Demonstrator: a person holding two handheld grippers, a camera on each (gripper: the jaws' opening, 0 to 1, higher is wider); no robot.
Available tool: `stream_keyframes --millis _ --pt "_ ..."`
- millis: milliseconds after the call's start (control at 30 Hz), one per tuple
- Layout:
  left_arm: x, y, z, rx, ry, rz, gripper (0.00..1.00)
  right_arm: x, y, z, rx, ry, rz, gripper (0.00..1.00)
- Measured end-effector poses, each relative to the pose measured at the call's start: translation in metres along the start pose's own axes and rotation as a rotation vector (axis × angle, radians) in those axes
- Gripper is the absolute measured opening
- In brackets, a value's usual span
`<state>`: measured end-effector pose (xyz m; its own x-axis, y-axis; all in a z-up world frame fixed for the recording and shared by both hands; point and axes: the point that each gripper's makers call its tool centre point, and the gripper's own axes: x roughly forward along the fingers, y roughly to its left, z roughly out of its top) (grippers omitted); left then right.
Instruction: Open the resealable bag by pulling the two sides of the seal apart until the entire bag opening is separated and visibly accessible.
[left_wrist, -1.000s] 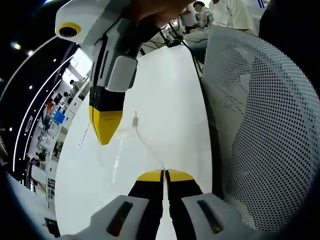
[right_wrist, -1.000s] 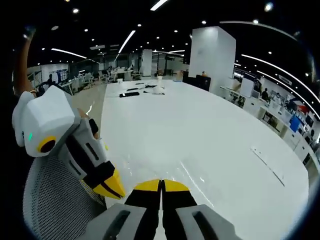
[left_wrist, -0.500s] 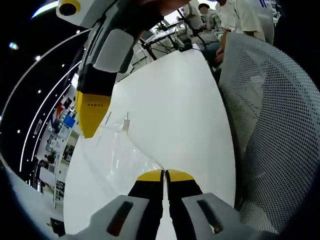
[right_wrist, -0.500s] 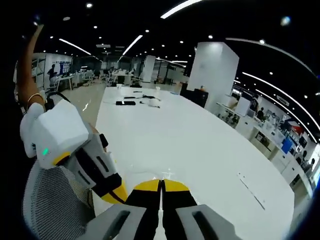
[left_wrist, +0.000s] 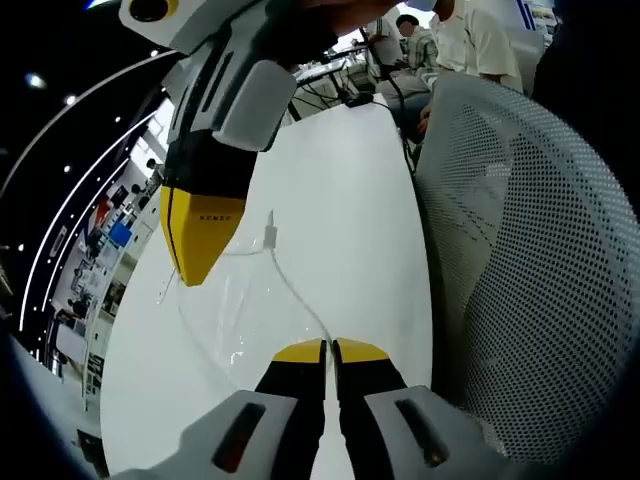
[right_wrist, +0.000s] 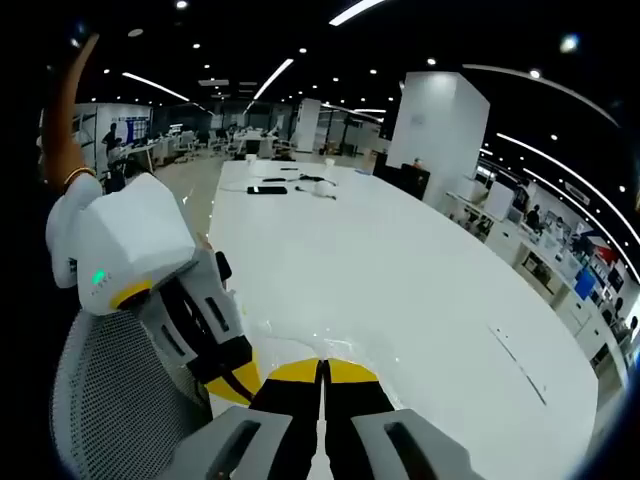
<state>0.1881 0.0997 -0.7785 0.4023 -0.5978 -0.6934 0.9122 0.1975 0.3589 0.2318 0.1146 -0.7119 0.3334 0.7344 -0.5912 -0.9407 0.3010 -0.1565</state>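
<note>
Clear bag (left_wrist: 235, 300): stretched between the two claws above the white surface (left_wrist: 340, 200), near the edge beside the mesh chair (left_wrist: 530, 260). Left claw (left_wrist: 329, 347): jaws together, clamped on one side of the seal. Right claw (left_wrist: 200, 245): tips together on the other side. Left gripper view: bag's white slider tab (left_wrist: 270, 236), thin seal line, glossy creased film. Right gripper view: right claw (right_wrist: 322, 366) closed, left claw (right_wrist: 235, 378) just beside; bag barely discernible there.
</note>
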Motion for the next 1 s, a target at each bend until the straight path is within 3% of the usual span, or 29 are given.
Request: stream_keyframes --millis 133,200,300,433,600,700,833,1000 --pt "0.003 -0.014 -0.007 -0.012 0.019 -0.021 0.00 0.004 0.010 -0.015 0.007 0.031 0.019 0.00" --pt "0.002 -0.013 -0.007 -0.038 0.022 -0.005 0.00 0.007 0.014 -0.026 0.015 0.073 0.033 0.00" --pt "0.002 -0.016 -0.005 -0.068 0.010 -0.016 0.00 0.011 0.017 -0.036 0.015 0.090 0.038 0.00" --pt "0.003 -0.015 -0.011 -0.084 0.038 -0.009 0.01 0.014 0.019 -0.043 0.030 0.098 0.041 0.00" --pt "0.003 -0.012 -0.013 -0.133 0.038 -0.001 0.09 0.022 0.020 -0.060 -0.025 0.153 0.013 0.00" --pt "0.001 -0.009 -0.013 -0.176 0.021 0.002 0.10 0.026 0.020 -0.063 -0.023 0.157 0.007 0.00" --pt "-0.008 -0.004 -0.004 -0.287 -0.043 0.003 0.17 0.031 0.018 -0.057 0.049 0.120 0.022 0.00" --pt "-0.024 0.010 -0.004 -0.340 -0.064 0.042 0.19 0.035 0.010 -0.055 0.019 0.117 0.027 0.00"
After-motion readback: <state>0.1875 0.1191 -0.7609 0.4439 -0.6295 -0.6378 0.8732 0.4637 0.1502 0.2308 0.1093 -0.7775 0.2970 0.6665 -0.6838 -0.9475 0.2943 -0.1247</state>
